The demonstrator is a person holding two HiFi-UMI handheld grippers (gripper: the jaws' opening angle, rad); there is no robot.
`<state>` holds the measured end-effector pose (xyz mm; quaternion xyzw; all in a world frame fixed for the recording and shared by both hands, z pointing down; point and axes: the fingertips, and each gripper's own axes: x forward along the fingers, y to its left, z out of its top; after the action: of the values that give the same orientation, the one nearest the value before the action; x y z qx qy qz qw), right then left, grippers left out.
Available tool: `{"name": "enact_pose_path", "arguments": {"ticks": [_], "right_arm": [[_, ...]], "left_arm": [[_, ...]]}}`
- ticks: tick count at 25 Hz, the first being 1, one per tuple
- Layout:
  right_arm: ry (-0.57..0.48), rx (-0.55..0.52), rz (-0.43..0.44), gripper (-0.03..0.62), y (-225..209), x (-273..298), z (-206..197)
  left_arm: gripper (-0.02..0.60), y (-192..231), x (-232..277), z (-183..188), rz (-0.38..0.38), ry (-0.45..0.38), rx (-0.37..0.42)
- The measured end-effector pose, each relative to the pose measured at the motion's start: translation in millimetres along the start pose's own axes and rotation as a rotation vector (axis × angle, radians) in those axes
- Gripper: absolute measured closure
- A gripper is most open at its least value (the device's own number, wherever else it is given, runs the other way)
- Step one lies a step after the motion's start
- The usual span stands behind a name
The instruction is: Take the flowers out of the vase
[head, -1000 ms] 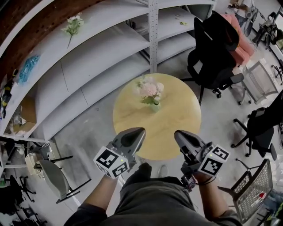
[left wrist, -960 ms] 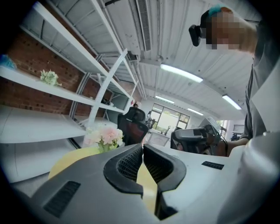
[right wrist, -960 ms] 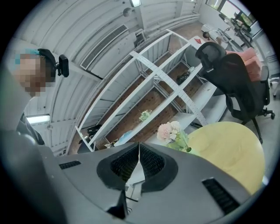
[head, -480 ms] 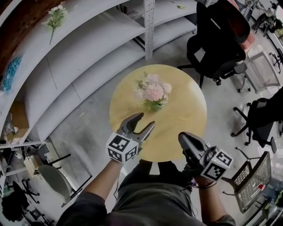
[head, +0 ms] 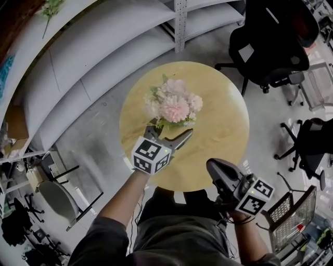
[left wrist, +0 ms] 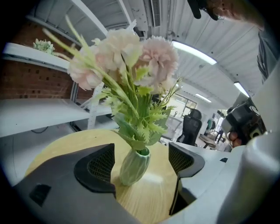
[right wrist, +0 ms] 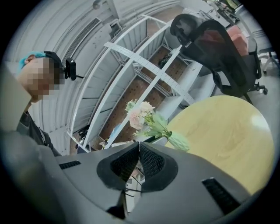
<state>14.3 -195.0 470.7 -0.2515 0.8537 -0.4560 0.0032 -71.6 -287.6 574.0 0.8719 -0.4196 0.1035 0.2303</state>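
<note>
A bunch of pale pink flowers (head: 174, 104) stands in a small green ribbed vase (left wrist: 134, 166) near the middle of the round wooden table (head: 221, 130). My left gripper (head: 169, 132) is at the vase on its near side, under the blooms. Its jaws are opening, and the vase stands in the gap between them with neither pad touching it. The flowers (left wrist: 131, 57) rise above the jaws. My right gripper (head: 214, 170) hangs shut and empty at the table's near edge, off to the right. Its view shows the flowers (right wrist: 139, 114) and vase (right wrist: 178, 142) from the side.
Grey metal shelving (head: 104, 47) curves behind the table, with a loose flower sprig (head: 49, 8) on it. Black office chairs (head: 270, 47) (head: 312, 148) stand at the right. A wire basket (head: 291, 218) is at the lower right, a grey chair (head: 52, 200) at the lower left.
My left gripper has moved forward and down to the vase, and its jaws have gone from shut to wide apart. The right gripper sank a little and stayed shut.
</note>
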Motion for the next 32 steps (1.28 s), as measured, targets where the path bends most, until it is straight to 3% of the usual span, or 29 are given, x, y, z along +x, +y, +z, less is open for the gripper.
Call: {"name": "enact_pose_path", "arguments": {"ticks": [9,18,32], "right_arm": [[0.047,0.018,-0.028,0.577,-27,-13,2],[0.048,0.023,-0.012,0.577,-26,-13,5],[-0.032,0.004,0.054,0.577,5,-16,40]], "left_arm": [[0.218,12,23,13,0.055,-0.061,-0.015],[0.436,8,17,26,0.094,-0.084,0.027],[0.482,-15,-16,94,0.093,-0.143,0.062]]}}
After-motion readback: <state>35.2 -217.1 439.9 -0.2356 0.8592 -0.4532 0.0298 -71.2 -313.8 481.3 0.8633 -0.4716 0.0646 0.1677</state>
